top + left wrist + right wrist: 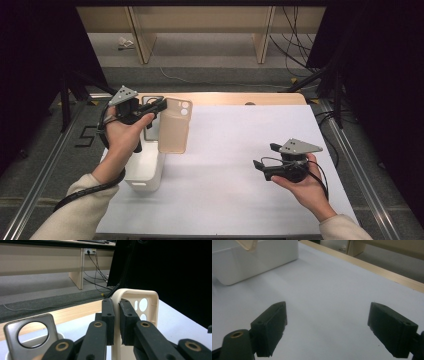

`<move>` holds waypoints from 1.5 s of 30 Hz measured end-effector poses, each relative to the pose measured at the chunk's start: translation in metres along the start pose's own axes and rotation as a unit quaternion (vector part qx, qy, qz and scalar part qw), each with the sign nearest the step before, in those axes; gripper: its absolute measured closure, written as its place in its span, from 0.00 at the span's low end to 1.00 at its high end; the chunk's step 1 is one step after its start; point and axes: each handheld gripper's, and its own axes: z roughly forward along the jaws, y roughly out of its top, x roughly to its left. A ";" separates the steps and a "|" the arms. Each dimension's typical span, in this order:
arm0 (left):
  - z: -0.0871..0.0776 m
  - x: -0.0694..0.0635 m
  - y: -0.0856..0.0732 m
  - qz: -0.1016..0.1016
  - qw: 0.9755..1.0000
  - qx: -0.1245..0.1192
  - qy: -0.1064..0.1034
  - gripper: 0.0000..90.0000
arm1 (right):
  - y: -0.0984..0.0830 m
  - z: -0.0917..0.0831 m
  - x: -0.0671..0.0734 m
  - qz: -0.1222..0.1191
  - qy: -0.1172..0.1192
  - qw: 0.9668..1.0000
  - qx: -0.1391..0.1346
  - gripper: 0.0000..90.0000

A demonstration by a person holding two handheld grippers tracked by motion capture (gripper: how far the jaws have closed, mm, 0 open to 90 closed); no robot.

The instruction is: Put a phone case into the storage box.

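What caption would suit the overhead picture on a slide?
Left gripper lifts a beige phone case above a white bin while the right gripper waits open.

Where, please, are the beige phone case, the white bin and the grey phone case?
beige phone case (175, 127), high view, its flat back.
white bin (146, 175), high view, near wall.
grey phone case (11, 333), left gripper view, frame beside camera hole.

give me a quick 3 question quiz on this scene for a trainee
1. True or false: the left gripper is shut on the beige phone case.
2. How do the right gripper's jaws stand: A shut on a case, B open over the white sheet, C shut on nothing?
3. What sits in the white bin below the held case?

Key: 1 true. 2 B. 3 a grey phone case.
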 end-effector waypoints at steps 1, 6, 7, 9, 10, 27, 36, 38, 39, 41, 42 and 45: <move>0.000 0.001 0.000 -0.001 1.000 -0.001 0.001 0.93 | 0.000 0.000 0.000 0.001 0.000 1.000 0.000 0.19; -0.003 0.007 0.002 -0.006 1.000 -0.003 0.006 0.93 | -0.001 -0.001 0.000 0.003 0.000 1.000 0.000 0.19; -0.003 0.008 0.002 -0.006 1.000 -0.004 0.007 0.92 | -0.001 -0.001 0.000 0.004 0.000 1.000 0.000 0.19; -0.004 0.011 0.003 -0.008 1.000 -0.006 0.011 0.92 | -0.001 -0.001 0.000 0.003 0.000 1.000 0.000 0.19; -0.004 0.012 0.003 -0.007 1.000 -0.007 0.011 0.92 | -0.001 -0.001 -0.001 0.004 0.000 1.000 0.000 0.19; -0.008 0.027 0.006 -0.011 0.999 -0.010 0.028 0.92 | -0.002 -0.001 -0.002 0.006 -0.003 1.000 -0.001 0.19; -0.010 0.033 0.008 -0.011 0.999 -0.012 0.035 0.92 | -0.002 -0.001 -0.002 0.007 -0.004 1.000 -0.002 0.19; -0.010 0.035 0.008 -0.011 0.999 -0.013 0.036 0.92 | -0.002 -0.001 -0.002 0.007 -0.004 1.000 -0.002 0.19; -0.010 0.036 0.009 -0.011 0.999 -0.013 0.036 0.92 | -0.002 -0.001 -0.002 0.007 -0.004 1.000 -0.002 0.19; -0.010 0.037 0.009 -0.011 0.999 -0.015 0.037 0.92 | -0.002 -0.001 -0.002 0.007 -0.005 1.000 -0.002 0.19; -0.010 0.038 0.010 -0.011 0.999 -0.015 0.037 0.92 | -0.002 -0.001 -0.002 0.008 -0.004 1.000 -0.002 0.19; -0.010 0.040 0.011 -0.008 0.999 -0.015 0.036 0.92 | -0.002 -0.001 -0.002 0.008 -0.005 1.000 -0.002 0.19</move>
